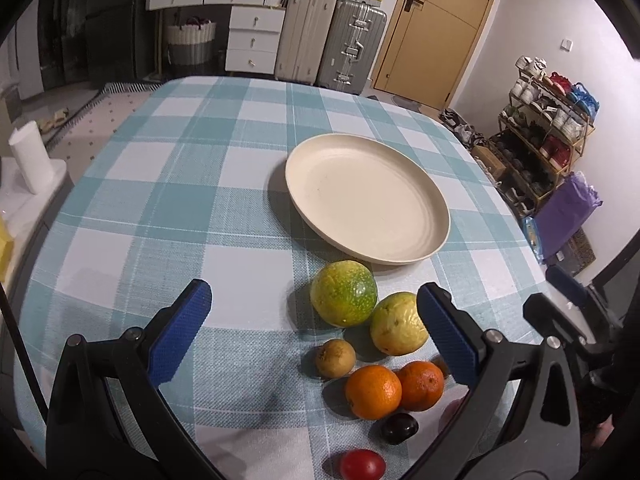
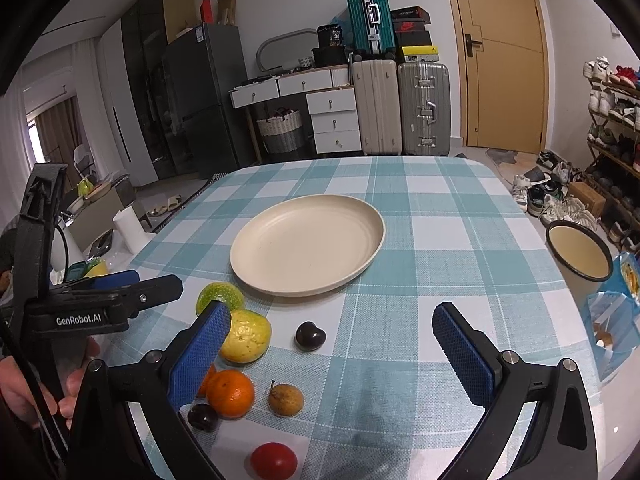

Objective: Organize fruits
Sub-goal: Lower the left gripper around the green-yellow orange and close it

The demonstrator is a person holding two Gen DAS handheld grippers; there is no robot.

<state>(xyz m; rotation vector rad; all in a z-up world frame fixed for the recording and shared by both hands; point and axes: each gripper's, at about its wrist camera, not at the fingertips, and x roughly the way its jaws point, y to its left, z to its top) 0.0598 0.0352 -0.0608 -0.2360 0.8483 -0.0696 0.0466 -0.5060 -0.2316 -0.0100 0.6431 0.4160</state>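
Both tools are matte black plastic frames with silver screw heads at the joints. The left gripper (image 1: 314, 332) and the right gripper (image 2: 332, 348) carry fingers (image 1: 180, 336) faced with blue, cross-hatched pads. White "GenRobot.AI" lettering (image 2: 83, 319) marks one body; bare skin of a hand (image 2: 24, 392) shows at nine o'clock.

The left gripper (image 1: 314, 326) hovered above the table with its blue-padded jaws spread wide, holding nothing. The right gripper (image 2: 332, 344) was likewise spread and empty (the person's left hand (image 2: 24, 384) showed at its camera's edge).
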